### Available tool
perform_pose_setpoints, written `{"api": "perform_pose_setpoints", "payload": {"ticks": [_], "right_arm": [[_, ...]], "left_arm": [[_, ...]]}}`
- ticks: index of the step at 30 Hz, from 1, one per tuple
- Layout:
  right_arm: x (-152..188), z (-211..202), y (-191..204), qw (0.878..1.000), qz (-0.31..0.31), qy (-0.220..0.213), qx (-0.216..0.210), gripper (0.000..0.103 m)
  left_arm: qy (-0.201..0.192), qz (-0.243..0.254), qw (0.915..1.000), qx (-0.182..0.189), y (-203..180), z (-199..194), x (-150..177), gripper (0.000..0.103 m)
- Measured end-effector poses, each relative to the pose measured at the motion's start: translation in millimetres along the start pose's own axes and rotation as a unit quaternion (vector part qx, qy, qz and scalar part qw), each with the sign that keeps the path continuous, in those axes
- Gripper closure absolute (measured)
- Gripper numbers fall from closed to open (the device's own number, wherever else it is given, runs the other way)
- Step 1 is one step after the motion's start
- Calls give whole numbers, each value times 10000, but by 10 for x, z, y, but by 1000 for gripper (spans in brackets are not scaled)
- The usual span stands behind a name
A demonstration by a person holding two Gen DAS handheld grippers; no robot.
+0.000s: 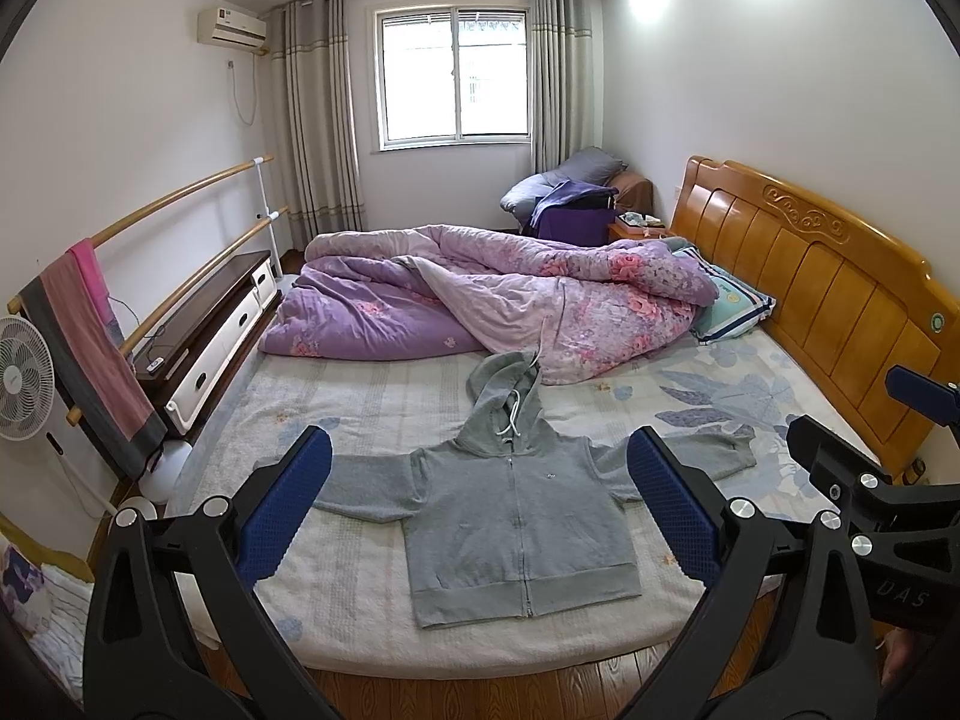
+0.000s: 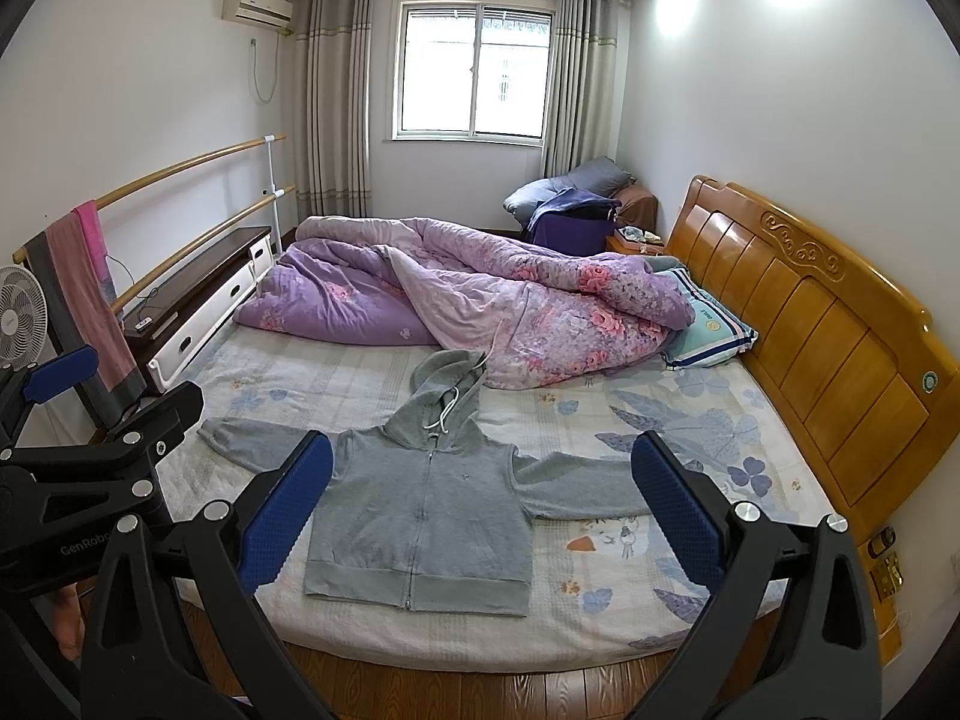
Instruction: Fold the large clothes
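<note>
A grey zip-up hoodie (image 1: 516,528) lies flat and face up on the bed, sleeves spread to both sides, hood pointing toward the quilt. It also shows in the right wrist view (image 2: 420,516). My left gripper (image 1: 480,498) is open and empty, held above the near edge of the bed in front of the hoodie. My right gripper (image 2: 480,504) is open and empty, held beside it at the same height. The right gripper's body shows at the right edge of the left wrist view (image 1: 870,498).
A crumpled purple floral quilt (image 1: 480,300) covers the far half of the bed (image 1: 360,618). A pillow (image 1: 732,306) lies by the wooden headboard (image 1: 828,300). A low cabinet (image 1: 210,324), wooden rails with a towel (image 1: 90,348) and a fan (image 1: 21,384) stand left. Wood floor lies below.
</note>
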State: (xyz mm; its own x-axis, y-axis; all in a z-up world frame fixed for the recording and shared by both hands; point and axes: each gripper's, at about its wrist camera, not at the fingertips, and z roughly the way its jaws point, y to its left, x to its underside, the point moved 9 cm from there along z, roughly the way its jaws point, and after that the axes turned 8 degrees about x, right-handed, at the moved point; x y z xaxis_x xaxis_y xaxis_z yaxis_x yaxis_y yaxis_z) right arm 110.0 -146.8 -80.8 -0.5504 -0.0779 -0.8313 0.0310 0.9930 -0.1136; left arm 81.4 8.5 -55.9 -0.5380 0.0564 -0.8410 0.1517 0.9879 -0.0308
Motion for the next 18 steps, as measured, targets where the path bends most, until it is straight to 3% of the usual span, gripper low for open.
{"api": "perform_pose_setpoints", "payload": {"ticks": [18], "right_arm": [[30, 186, 132, 10000, 8, 54, 20, 7]], "left_arm": [[14, -27, 10000, 15, 41, 39, 42, 5]]}}
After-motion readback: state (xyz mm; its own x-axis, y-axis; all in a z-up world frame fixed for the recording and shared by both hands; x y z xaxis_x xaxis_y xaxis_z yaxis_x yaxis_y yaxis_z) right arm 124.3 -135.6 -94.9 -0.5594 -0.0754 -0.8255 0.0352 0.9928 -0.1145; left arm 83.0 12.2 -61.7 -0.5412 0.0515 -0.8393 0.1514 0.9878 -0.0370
